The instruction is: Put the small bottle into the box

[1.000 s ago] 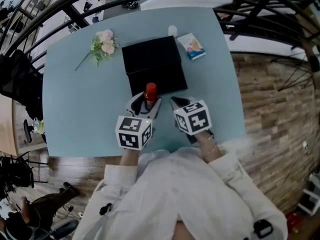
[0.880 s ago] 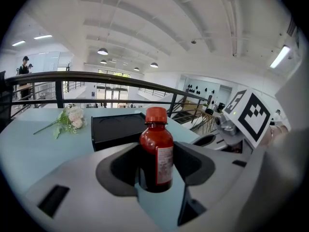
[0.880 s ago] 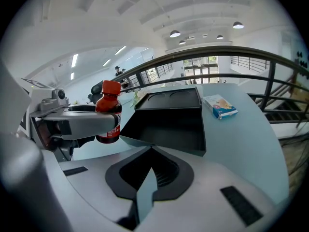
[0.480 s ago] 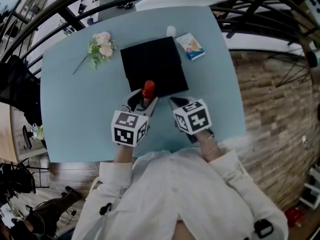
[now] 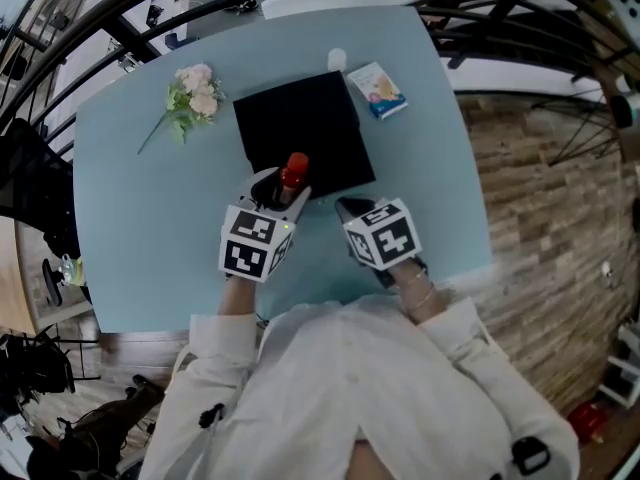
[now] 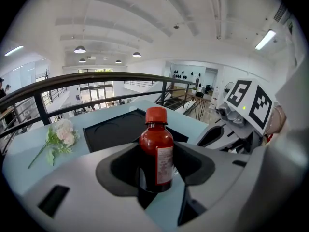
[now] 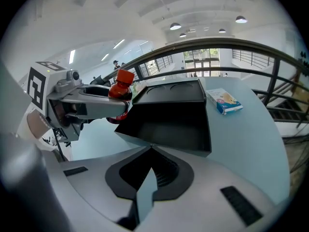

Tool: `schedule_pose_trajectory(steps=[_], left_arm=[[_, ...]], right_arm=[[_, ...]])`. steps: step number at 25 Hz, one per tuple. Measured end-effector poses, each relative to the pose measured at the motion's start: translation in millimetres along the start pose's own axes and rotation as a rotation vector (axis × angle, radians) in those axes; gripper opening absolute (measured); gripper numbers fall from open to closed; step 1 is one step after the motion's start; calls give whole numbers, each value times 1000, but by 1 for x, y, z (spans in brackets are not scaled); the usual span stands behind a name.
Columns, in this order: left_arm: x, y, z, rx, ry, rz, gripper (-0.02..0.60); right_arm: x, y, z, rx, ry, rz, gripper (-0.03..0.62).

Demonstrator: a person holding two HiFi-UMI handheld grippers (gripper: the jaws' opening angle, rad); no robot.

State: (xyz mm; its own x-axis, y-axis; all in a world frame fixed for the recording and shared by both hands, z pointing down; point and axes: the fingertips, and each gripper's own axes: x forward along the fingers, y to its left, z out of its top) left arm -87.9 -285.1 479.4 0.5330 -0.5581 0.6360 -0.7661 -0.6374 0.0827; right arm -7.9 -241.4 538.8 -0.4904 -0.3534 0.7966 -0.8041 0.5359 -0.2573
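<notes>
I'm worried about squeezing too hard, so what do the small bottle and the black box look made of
Small bottle: likely plastic or glass, glossy dark red with highlights; matte red cap, paper label. Box: matte black, thin flat walls, no shine; probably cardboard, possibly plastic.

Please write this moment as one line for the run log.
left gripper: shut on small bottle, at box near edge, not inside | right gripper: shut, empty | box: open

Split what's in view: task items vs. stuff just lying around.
In the job:
- small bottle, clamped in the left gripper
- open black box

Lying about:
- flower sprig
- small printed carton
- small white object past the box
- right gripper, shut and empty
</notes>
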Motion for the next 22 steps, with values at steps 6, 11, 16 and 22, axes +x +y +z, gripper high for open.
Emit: schedule_pose_trajectory(steps=[6,11,16,22], left_arm=[[15,7,-1,100,54,-5,221],[26,12,-2,159,92,-22,221],[39,11,-12,184,131,-59,221],[53,9,-23,278,204,-77,221]], right_arm=[[7,-2,-4,5,28,0,-3],[10,-3,-4,17,36,2,-3],[16,-7,-8,34,45,2,-3],[21,-10,-10,48,60,3,-3]])
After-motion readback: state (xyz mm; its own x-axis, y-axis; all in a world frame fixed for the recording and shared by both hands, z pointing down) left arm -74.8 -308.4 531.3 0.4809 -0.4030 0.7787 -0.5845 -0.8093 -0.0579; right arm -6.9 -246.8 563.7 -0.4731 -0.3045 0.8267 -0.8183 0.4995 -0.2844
